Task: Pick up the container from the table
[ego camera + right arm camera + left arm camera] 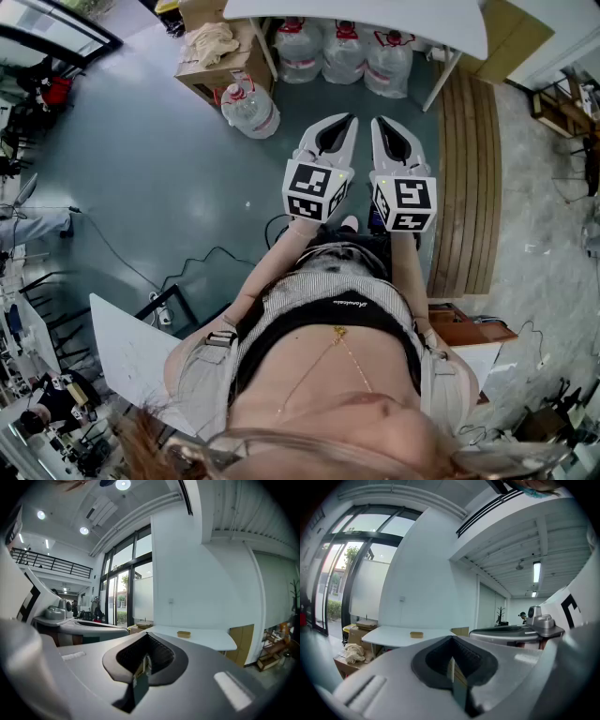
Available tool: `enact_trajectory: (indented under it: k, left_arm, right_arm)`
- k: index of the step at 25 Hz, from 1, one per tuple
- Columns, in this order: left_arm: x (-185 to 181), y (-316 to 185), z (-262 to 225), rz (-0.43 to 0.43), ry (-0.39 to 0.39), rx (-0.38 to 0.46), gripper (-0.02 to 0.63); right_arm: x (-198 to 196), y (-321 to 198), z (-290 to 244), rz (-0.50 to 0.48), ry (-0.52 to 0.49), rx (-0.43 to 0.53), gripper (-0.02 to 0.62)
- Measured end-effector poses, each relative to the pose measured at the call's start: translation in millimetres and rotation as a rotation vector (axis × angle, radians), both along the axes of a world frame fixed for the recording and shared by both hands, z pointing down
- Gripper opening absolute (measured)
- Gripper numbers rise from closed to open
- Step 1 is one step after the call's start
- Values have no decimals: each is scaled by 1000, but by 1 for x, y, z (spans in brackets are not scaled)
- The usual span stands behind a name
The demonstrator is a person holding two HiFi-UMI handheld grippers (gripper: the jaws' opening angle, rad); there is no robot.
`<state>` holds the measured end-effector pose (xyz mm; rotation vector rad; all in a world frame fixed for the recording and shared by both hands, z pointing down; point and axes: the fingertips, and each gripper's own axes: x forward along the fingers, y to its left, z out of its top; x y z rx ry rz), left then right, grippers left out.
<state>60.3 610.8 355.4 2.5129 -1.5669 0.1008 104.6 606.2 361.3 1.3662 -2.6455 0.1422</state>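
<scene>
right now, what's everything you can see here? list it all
container: one, tan, on the table top
table: one, white, ahead of both grippers
water jugs: four, clear; three under the table, one on the floor beside the box
cardboard box: one, brown, on the floor left of the table
cloth: one, beige, on the box
wooden slats: brown, on the floor at right
cable: black, on the floor
left gripper: white, shut, empty
right gripper: white, shut, empty

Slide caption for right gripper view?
Right gripper, jaws shut and empty, faces the tan container on the white table.
</scene>
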Motion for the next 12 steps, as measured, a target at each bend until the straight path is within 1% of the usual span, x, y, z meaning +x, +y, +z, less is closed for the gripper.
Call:
enact_trajectory:
  k: [4, 9, 12]
  left_arm:
    - [10, 4, 4, 0, 4, -4, 0]
    - [19, 10, 8, -7, 16, -2, 0]
    - [26, 11, 13, -10, 19, -16, 0]
  right_arm:
    - [11, 4, 3, -7, -14, -3, 26]
    - [25, 9, 10, 8, -32, -30, 28]
    - [34, 11, 18, 2, -33, -51, 28]
